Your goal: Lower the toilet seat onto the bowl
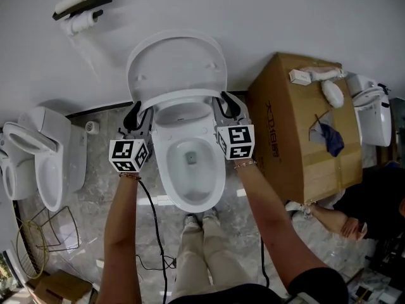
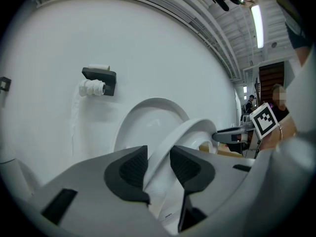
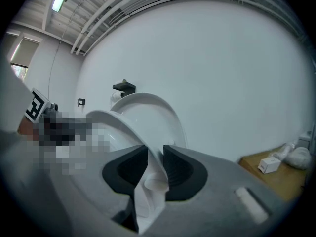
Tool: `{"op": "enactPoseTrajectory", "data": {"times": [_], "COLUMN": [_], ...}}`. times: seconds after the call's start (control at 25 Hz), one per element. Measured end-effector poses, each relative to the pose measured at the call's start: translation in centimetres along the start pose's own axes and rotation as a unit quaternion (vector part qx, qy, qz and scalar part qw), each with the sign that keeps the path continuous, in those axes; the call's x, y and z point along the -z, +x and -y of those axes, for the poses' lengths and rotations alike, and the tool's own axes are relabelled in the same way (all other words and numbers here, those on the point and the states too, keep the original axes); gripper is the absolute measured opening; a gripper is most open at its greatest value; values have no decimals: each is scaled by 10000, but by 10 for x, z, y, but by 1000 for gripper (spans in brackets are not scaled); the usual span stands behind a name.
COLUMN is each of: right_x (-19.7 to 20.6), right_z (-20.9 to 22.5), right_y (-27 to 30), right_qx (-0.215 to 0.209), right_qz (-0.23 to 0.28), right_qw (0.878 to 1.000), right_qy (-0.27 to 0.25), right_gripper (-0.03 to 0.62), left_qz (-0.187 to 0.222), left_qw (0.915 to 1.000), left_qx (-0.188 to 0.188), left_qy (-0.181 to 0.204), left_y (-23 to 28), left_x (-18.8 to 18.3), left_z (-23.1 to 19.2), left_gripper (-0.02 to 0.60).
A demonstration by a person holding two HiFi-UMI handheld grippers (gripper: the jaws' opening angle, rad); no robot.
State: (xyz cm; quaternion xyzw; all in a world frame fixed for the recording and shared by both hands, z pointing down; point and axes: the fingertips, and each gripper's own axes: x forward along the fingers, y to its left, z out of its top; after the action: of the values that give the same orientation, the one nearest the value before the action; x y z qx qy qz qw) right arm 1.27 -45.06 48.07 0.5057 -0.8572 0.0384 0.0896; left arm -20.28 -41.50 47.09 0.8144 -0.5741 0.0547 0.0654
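Observation:
A white toilet stands against the wall with its lid point(image 1: 177, 62) upright. The toilet seat point(image 1: 183, 95) is tilted forward off the lid, above the bowl point(image 1: 190, 163). My left gripper point(image 1: 140, 116) is shut on the seat's left rim, and my right gripper point(image 1: 226, 106) is shut on its right rim. In the left gripper view the seat point(image 2: 192, 132) runs between the dark pads of the left gripper point(image 2: 158, 169), with the lid point(image 2: 148, 117) behind it. In the right gripper view the seat point(image 3: 118, 125) is pinched at the right gripper point(image 3: 155, 167).
A large cardboard box point(image 1: 304, 125) stands close to the toilet's right, carrying small items. A second toilet point(image 1: 44, 163) sits at the left and another one point(image 1: 373, 116) at the far right. A paper holder point(image 1: 79, 11) hangs on the wall. A cable trails on the floor by my legs point(image 1: 202, 246).

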Motion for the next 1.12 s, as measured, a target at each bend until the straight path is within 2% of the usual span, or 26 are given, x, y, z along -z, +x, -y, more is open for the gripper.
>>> {"op": "enactPoseTrajectory", "data": {"times": [0.6,1.12], "right_x": [35,59], "right_z": [-30,-47], "right_y": [-88,-129], "right_qx": [56,123], "right_qz": [-54,-123], "right_qw": [9999,9998], "right_qy": [-103,-61], "right_gripper": [100,100], "left_qz": [5,-13], "left_qw": [9990,9973], "left_qx": [230,339], "left_qy": [376,651], "left_y": [-80,-118], "left_x": [34,54], "left_z": [52,76], "left_gripper": [149,153]}}
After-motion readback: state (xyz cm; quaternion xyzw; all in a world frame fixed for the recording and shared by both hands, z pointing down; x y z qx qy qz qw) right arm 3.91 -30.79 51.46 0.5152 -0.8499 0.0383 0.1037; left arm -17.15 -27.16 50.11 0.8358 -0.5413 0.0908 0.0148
